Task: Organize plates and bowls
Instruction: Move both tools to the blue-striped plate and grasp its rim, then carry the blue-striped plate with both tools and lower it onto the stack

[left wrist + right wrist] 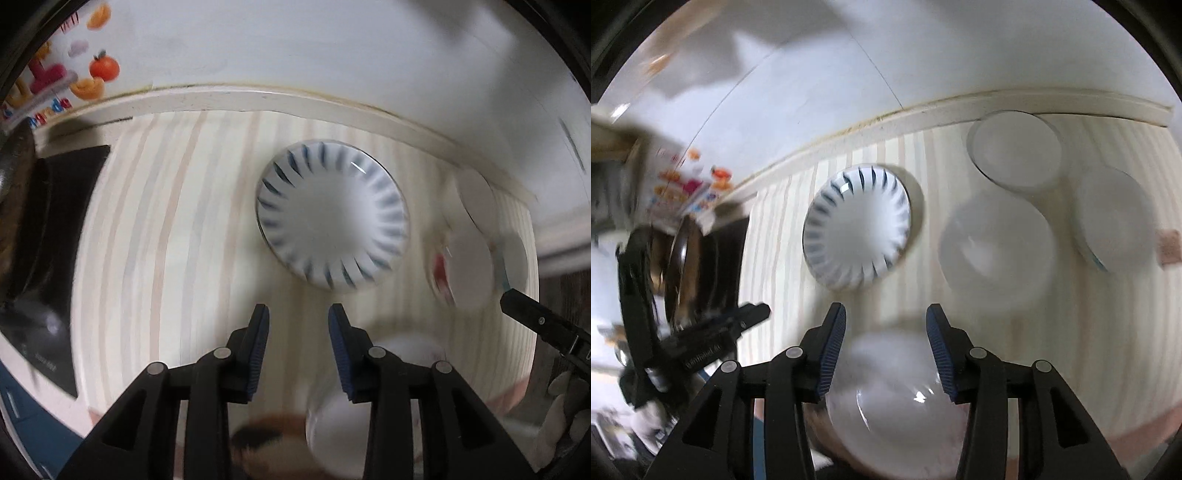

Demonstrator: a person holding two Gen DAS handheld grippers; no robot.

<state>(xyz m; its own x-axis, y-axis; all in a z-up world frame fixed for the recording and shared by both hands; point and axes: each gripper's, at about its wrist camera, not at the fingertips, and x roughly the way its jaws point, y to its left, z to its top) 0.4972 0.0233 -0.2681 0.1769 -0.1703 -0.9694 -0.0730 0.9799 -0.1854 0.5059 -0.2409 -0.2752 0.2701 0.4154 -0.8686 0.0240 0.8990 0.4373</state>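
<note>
The striped counter [155, 236] runs ahead of both grippers to a pale ledge under the white wall [295, 44]. A black cooktop [55, 229] lies far left of the left gripper [298, 314], whose fingers stand apart with nothing between them. The right gripper [886, 314] is likewise spread and empty.

Ahead of both, slightly right of the left gripper and slightly left of the right one, sits the striped bowl [857, 232], white with dark radial streaks. Right of it in the right view lie three plain dishes: a white bowl [997, 240], a plate [1015, 151] at the ledge, and a blue-rimmed plate [1115, 225] farthest right. Just beneath the right gripper's fingers sits another white bowl [894, 402], blurred.
</note>
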